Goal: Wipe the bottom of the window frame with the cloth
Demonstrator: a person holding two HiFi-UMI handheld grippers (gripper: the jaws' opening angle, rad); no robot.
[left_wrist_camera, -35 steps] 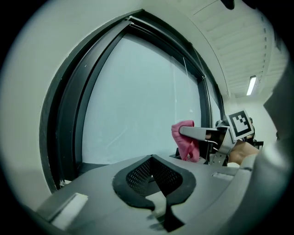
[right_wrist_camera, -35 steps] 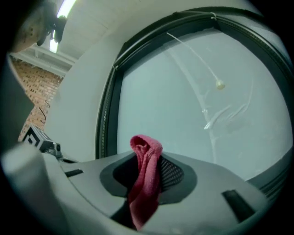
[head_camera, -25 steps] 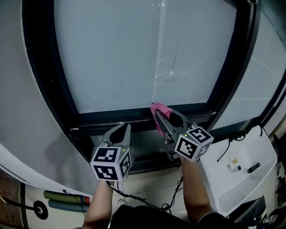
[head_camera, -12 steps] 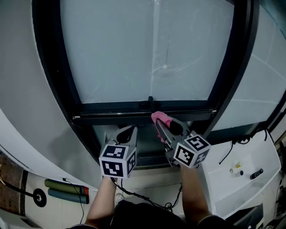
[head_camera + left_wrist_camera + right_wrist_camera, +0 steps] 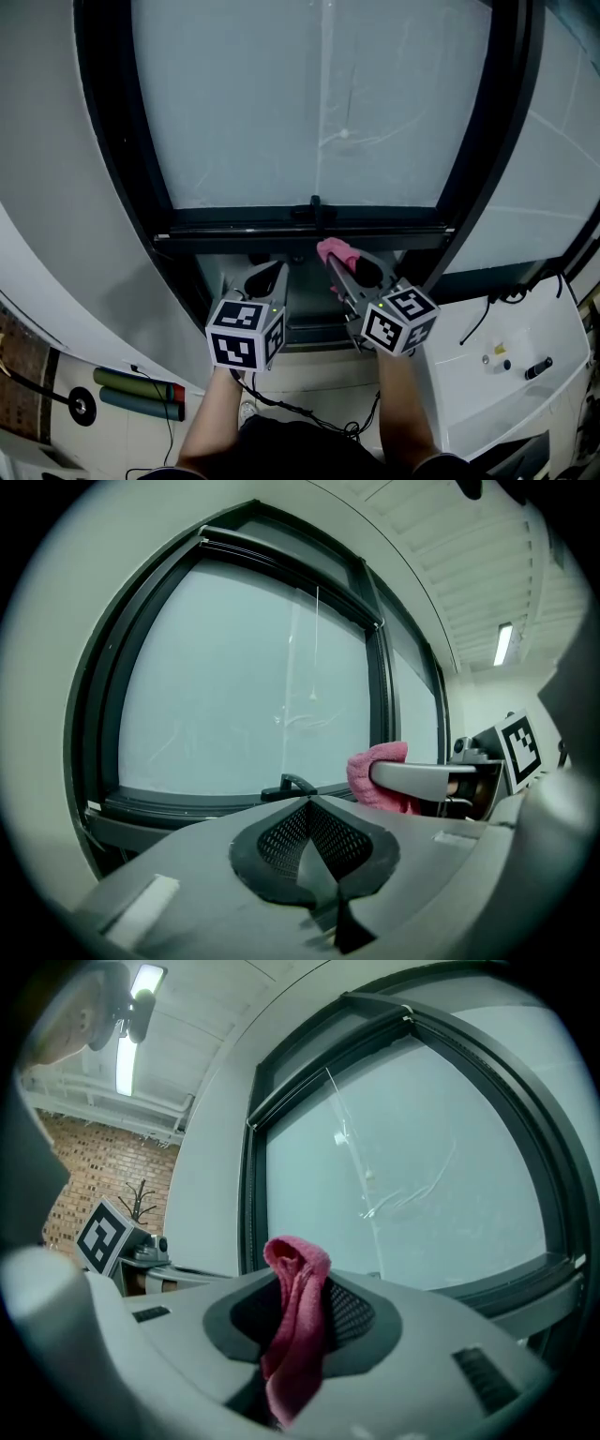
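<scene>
Cloth (image 5: 336,251), pink, gripped tight in right gripper (image 5: 335,260), bunched end poking past the tips. Held just below bottom rail of window frame (image 5: 234,225), near the rail's middle; contact with the rail not clear. Small black handle (image 5: 316,208) on the rail just above the cloth. Left gripper (image 5: 269,273) clenched on nothing, beside the right, under the same rail.
</scene>
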